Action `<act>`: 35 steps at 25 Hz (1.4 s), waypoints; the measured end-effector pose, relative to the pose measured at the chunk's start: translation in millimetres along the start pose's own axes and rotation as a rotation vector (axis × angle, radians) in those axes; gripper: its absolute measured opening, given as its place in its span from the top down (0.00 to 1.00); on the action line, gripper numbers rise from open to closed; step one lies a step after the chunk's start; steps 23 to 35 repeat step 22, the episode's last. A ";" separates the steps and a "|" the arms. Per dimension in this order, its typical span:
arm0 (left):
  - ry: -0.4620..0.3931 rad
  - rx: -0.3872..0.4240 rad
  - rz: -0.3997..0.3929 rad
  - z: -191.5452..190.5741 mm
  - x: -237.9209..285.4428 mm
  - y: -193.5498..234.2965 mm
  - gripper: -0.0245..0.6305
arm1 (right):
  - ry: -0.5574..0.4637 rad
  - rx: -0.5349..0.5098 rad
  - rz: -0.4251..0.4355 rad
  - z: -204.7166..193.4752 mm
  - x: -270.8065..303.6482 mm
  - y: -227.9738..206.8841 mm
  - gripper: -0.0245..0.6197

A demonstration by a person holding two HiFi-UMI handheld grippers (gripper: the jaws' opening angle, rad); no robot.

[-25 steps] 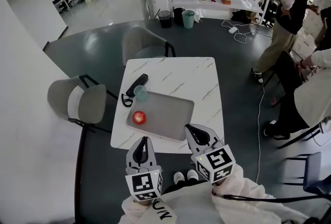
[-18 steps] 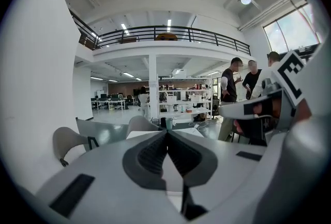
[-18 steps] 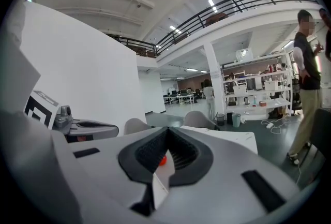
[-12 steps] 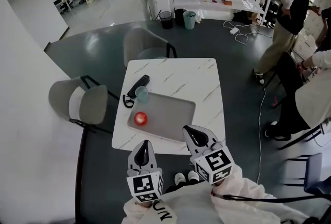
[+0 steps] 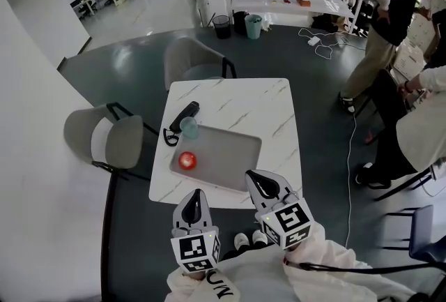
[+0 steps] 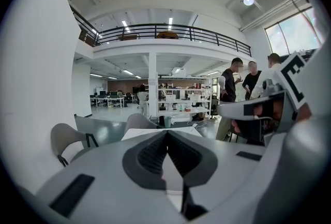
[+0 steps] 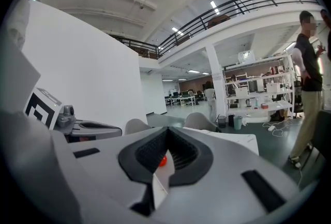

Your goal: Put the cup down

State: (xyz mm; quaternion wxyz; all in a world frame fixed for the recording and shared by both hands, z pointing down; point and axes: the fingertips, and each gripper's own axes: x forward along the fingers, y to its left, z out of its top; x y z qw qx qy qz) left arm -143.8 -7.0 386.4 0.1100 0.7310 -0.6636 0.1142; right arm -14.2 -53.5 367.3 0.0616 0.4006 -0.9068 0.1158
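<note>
A pale blue-green cup (image 5: pixel 189 127) stands upright at the far left corner of the grey tray (image 5: pixel 233 154) on the white marble table (image 5: pixel 258 105). No gripper touches it. A red round fruit (image 5: pixel 187 160) lies on the tray's left part and shows as a red spot (image 7: pixel 162 161) behind the right jaws. My left gripper (image 5: pixel 196 193) hovers at the table's near edge, shut and empty, its jaws meeting in the left gripper view (image 6: pixel 166 132). My right gripper (image 5: pixel 250 176) is beside it over the near edge, also shut with nothing held (image 7: pixel 166 129).
A black elongated object (image 5: pixel 182 116) with a strap lies on the table just beyond the cup. Grey chairs stand at the left (image 5: pixel 104 137) and far side (image 5: pixel 195 56). People (image 5: pixel 390 21) stand to the right, and a white cable (image 5: pixel 352 154) runs over the floor.
The left gripper's jaws have come together from a slightly parted stance. Both grippers have stayed at the table's near edge, and the cup has not moved.
</note>
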 end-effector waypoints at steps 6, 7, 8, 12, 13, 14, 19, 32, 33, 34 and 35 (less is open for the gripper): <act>0.003 -0.010 -0.003 -3.0 2.9 0.5 0.95 | 0.002 0.003 -0.001 -4.6 2.0 -3.1 0.96; 0.003 -0.009 -0.002 -3.7 2.9 0.8 0.95 | 0.002 0.003 -0.001 -5.2 2.3 -3.2 0.96; 0.003 -0.008 0.000 -4.0 3.0 1.2 0.95 | 0.001 0.003 0.000 -5.4 2.8 -3.2 0.96; 0.007 -0.006 0.003 -3.5 3.8 3.2 0.95 | 0.002 0.000 0.004 -3.4 4.9 -2.1 0.96; 0.009 -0.006 0.002 -3.3 4.1 3.3 0.95 | 0.003 0.000 0.004 -2.9 5.0 -2.1 0.96; 0.010 -0.006 0.001 -3.2 4.6 3.3 0.95 | 0.003 0.000 0.004 -2.7 5.3 -2.4 0.96; 0.019 -0.009 -0.004 -4.9 8.4 1.1 0.95 | 0.002 0.001 0.002 -2.4 6.3 -5.9 0.96; 0.022 -0.009 -0.005 -5.4 8.0 -1.0 0.95 | 0.002 0.002 0.001 -2.1 4.7 -6.7 0.96; 0.022 -0.009 -0.005 -5.4 8.0 -1.0 0.95 | 0.002 0.002 0.001 -2.1 4.7 -6.7 0.96; 0.022 -0.009 -0.005 -5.4 8.0 -1.0 0.95 | 0.002 0.002 0.001 -2.1 4.7 -6.7 0.96; 0.022 -0.009 -0.005 -5.4 8.0 -1.0 0.95 | 0.002 0.002 0.001 -2.1 4.7 -6.7 0.96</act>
